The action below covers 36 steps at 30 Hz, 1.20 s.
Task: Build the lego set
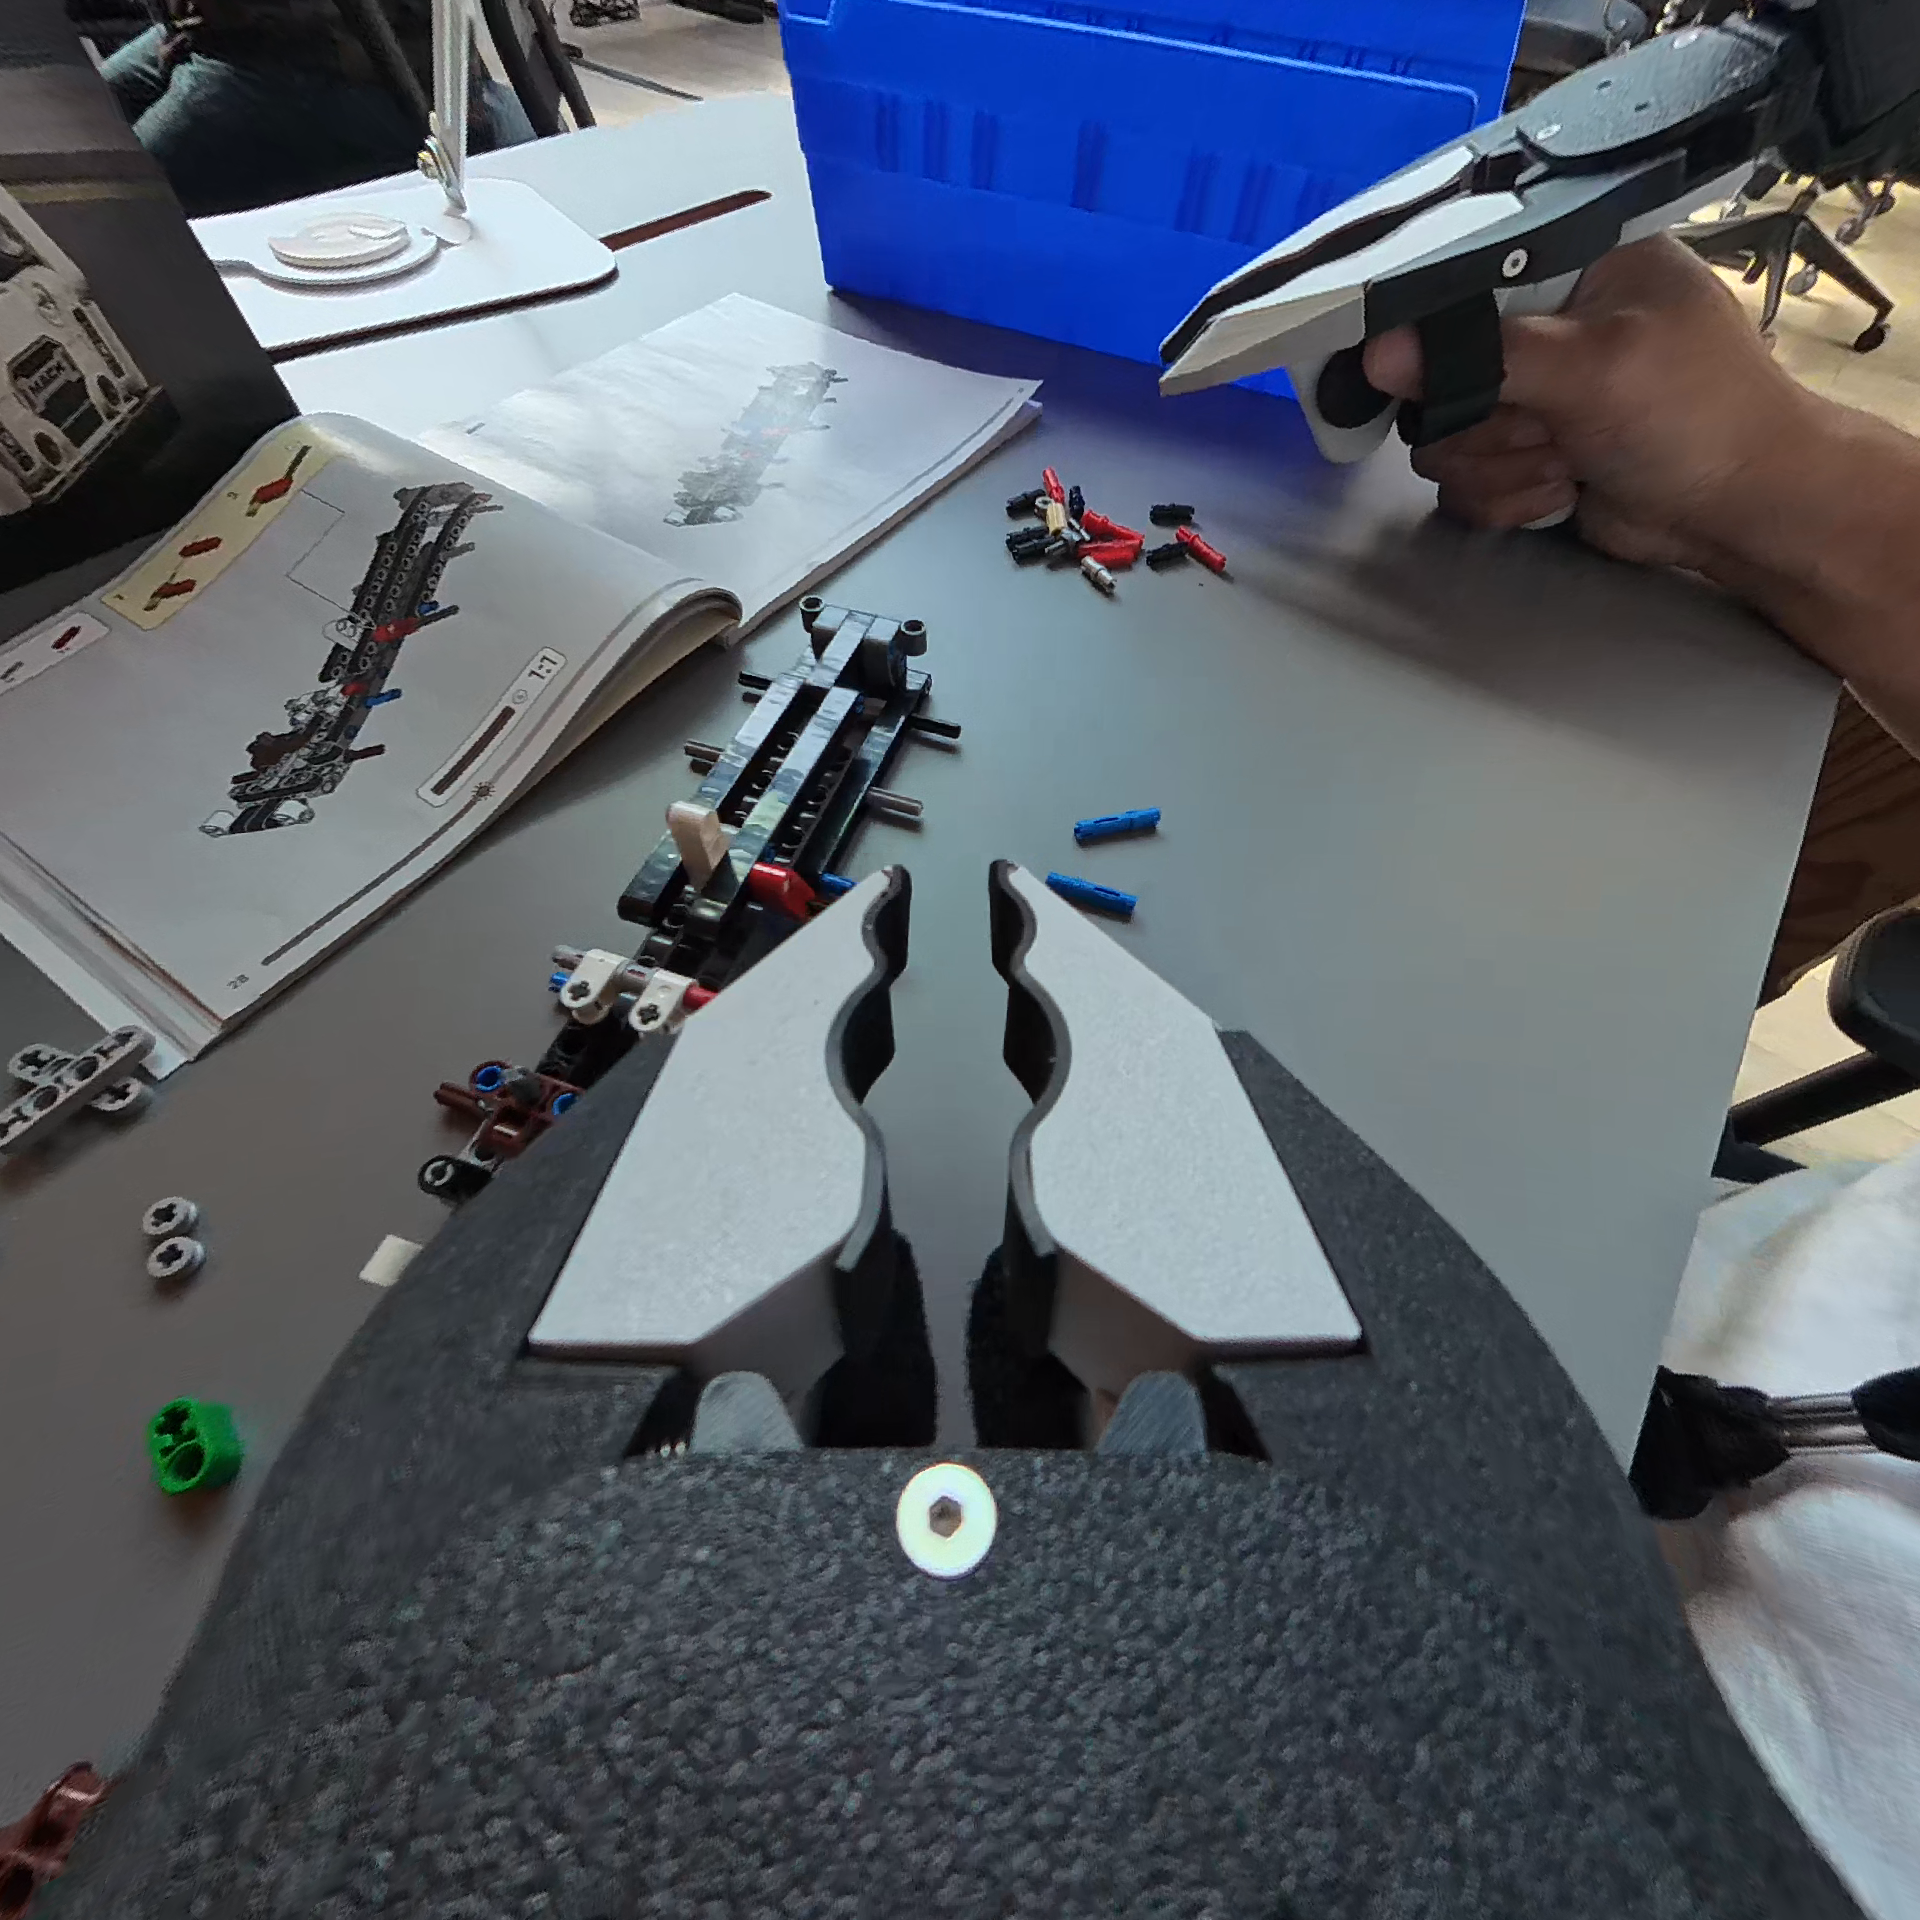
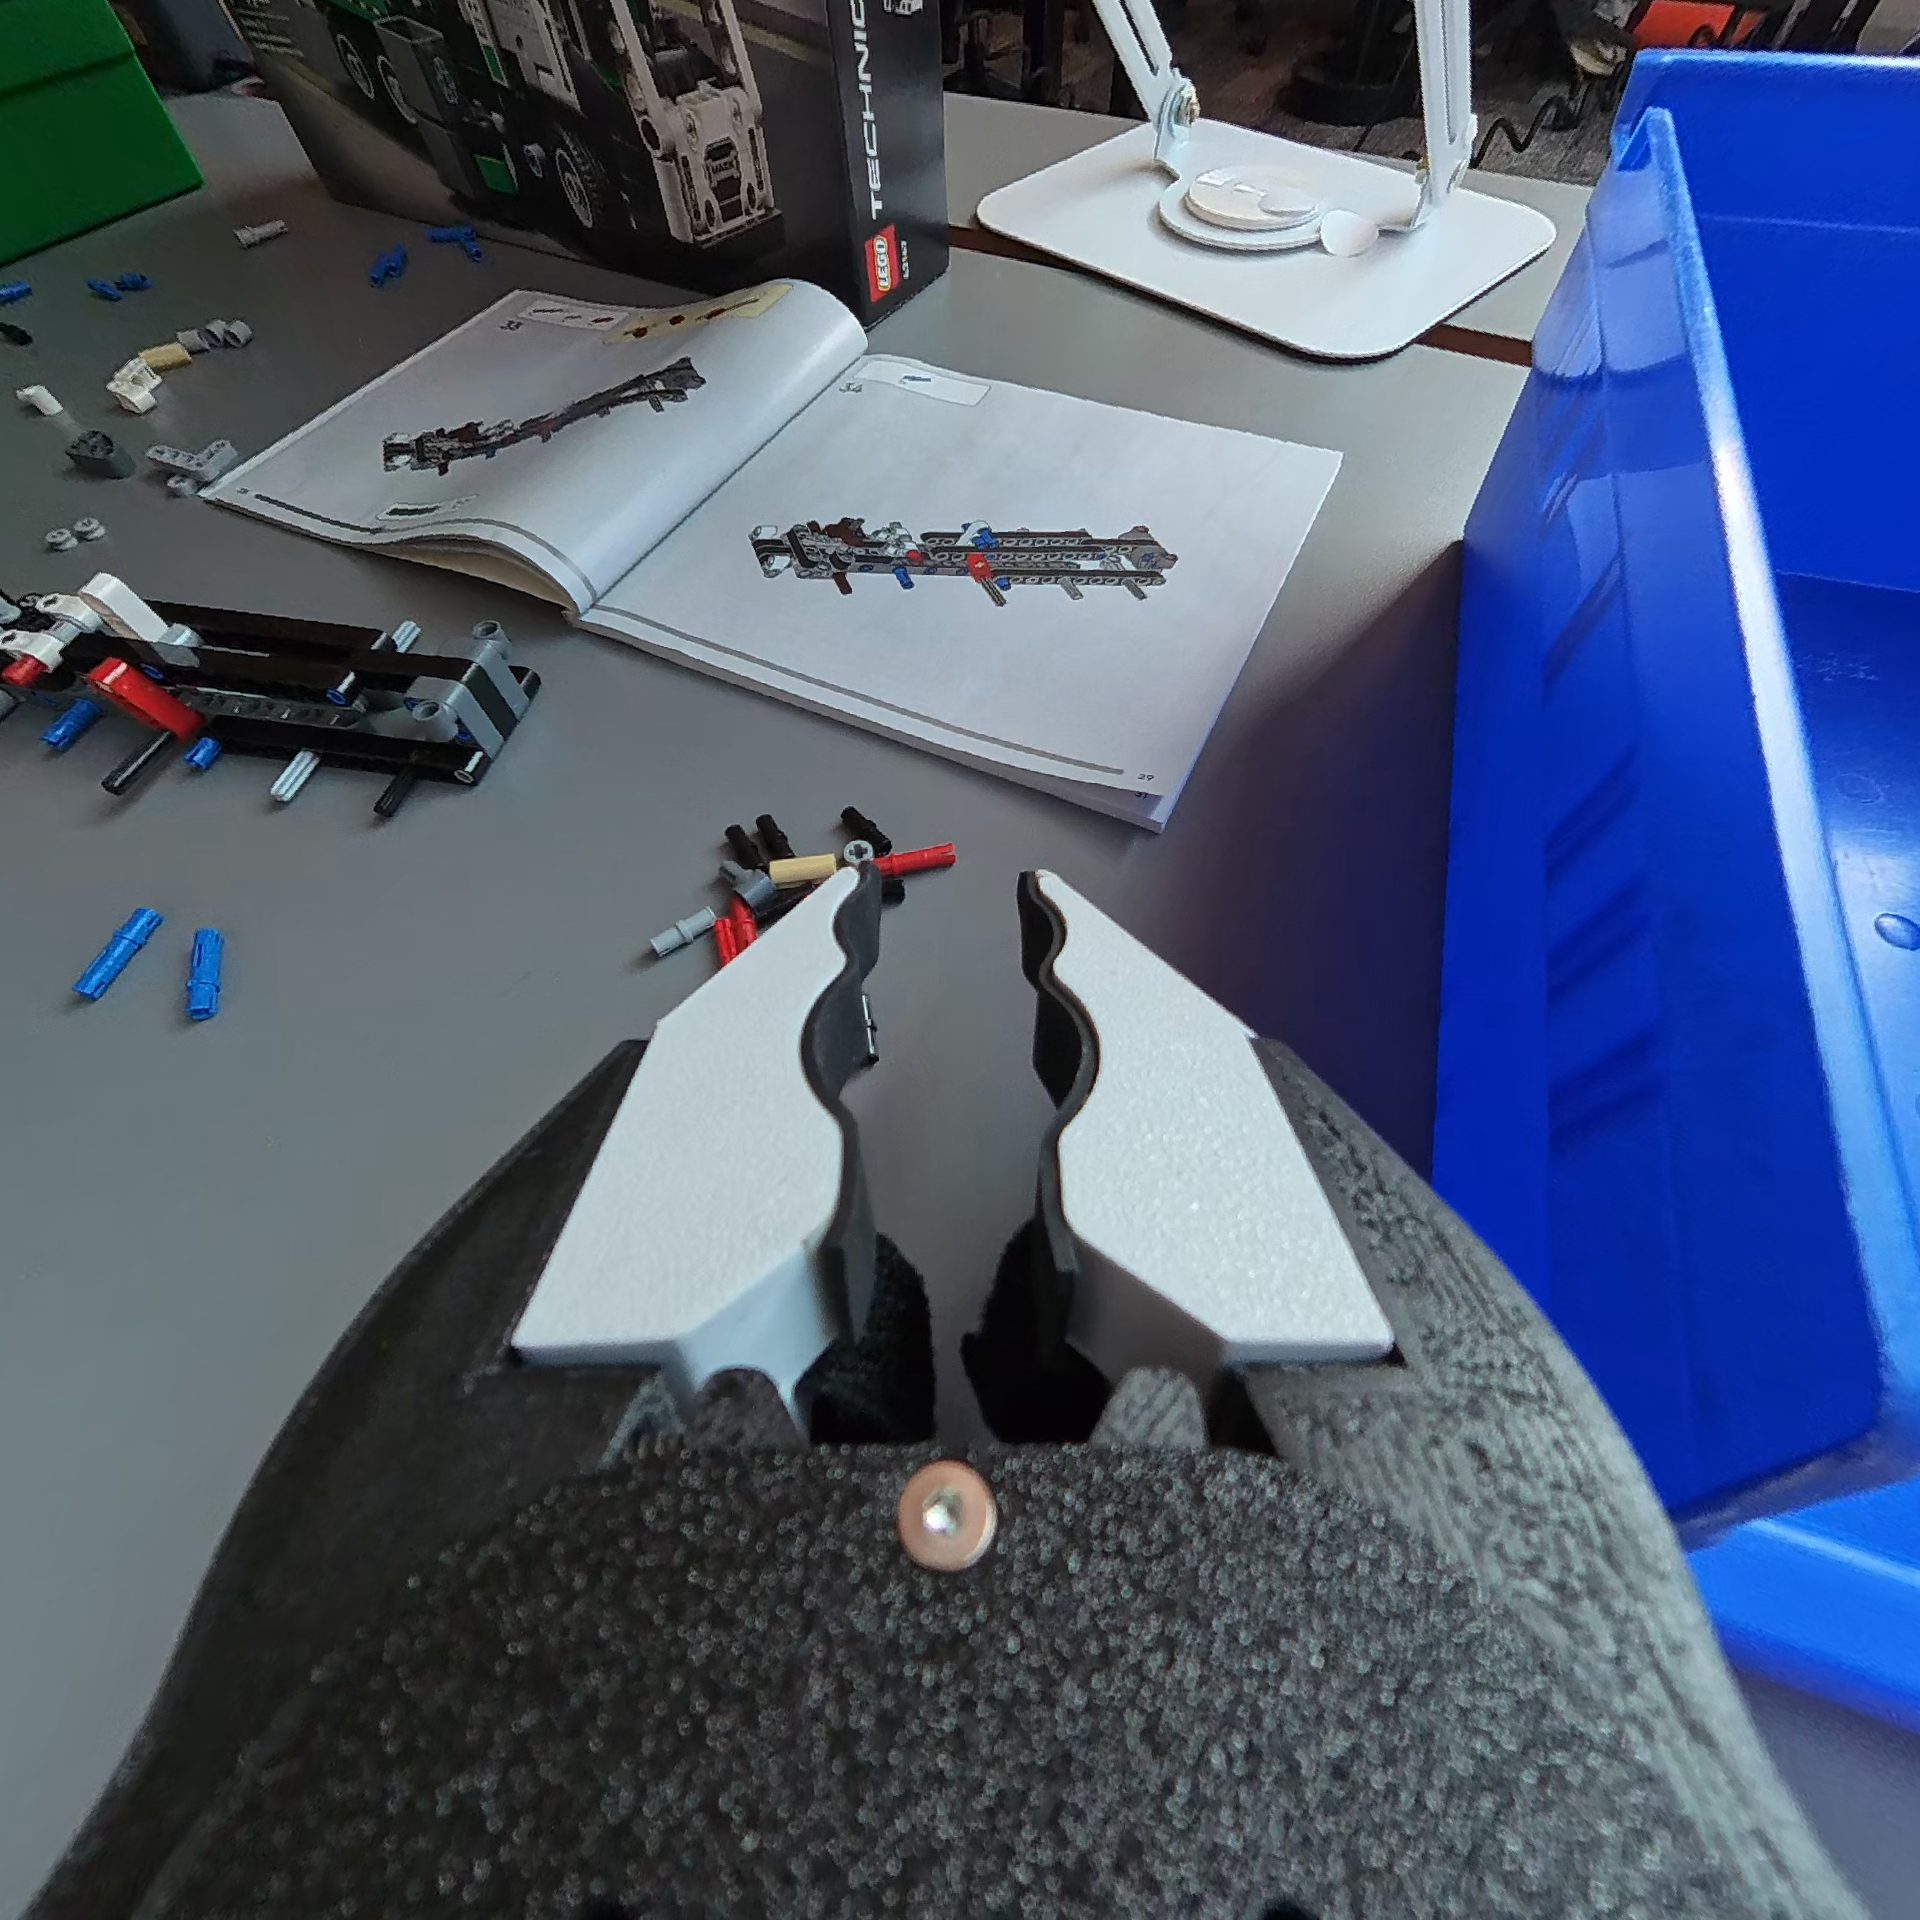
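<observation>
My left gripper (image 1: 948, 883) is open with nothing between its fingers and hovers over the grey table (image 1: 1403, 831). Its tips are beside the near end of a long black beam assembly (image 1: 800, 769), and two blue pins (image 1: 1091, 896) lie just right of them. My right gripper (image 2: 945, 883) is open, above a small pile of black, red, tan and grey pins (image 2: 810, 873). A black pin (image 2: 868, 1029) shows beside its left pad, not pressed by both pads. The right gripper also shows in the left wrist view (image 1: 1174, 364), held by a hand over the same pile (image 1: 1101, 530).
An open instruction booklet (image 2: 935, 623) lies behind the assembly (image 2: 291, 686). A big blue bin (image 2: 1714, 831) stands at the right, close to the right gripper. A white lamp base (image 2: 1299, 239) and a set box (image 2: 623, 125) stand at the back. Loose pieces, one green (image 1: 194, 1444), lie at the left. The tips of one gripper are about 25 cm away from the tips of the other.
</observation>
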Tool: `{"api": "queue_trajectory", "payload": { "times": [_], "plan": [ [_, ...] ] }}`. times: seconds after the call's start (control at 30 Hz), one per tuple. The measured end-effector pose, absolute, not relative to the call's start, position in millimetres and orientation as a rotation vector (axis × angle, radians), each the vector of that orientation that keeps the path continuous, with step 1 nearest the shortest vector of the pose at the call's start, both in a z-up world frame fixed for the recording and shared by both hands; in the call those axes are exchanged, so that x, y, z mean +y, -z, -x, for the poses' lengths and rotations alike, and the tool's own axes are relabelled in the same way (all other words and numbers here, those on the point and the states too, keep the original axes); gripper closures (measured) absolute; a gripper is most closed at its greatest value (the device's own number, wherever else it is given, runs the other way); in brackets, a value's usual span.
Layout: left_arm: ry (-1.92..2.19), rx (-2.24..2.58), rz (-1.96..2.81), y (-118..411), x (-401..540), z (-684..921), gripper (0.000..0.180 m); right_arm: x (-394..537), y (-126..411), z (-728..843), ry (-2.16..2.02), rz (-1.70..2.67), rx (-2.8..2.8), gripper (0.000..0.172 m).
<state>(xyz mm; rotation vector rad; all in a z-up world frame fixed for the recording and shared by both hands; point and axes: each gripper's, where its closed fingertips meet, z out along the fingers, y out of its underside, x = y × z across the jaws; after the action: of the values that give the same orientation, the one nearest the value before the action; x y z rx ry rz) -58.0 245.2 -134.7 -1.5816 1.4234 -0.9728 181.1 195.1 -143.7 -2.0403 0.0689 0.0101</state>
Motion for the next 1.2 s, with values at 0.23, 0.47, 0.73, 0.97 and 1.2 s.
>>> {"api": "queue_trajectory", "payload": {
  "times": [0.23,0.47,0.73,0.97,1.2],
  "plan": [
    [0.814,1.66,1.526,159,223,48,0.156,195,144,-180,-0.007,2.041,0.062,0.146],
    [0.93,1.747,1.466,156,197,32,0.156,195,145,-179,0.016,2.049,0.044,0.146],
    [1.06,1.702,1.591,156,203,29,0.157,195,145,-178,0.006,2.053,0.037,0.146],
    [1.022,1.727,1.625,163,204,28,0.157,195,147,-176,0.023,2.061,0.016,0.146],
    [1.058,1.655,1.687,160,213,27,0.148,195,146,-176,0.014,2.059,0.019,0.146]
  ]
}}
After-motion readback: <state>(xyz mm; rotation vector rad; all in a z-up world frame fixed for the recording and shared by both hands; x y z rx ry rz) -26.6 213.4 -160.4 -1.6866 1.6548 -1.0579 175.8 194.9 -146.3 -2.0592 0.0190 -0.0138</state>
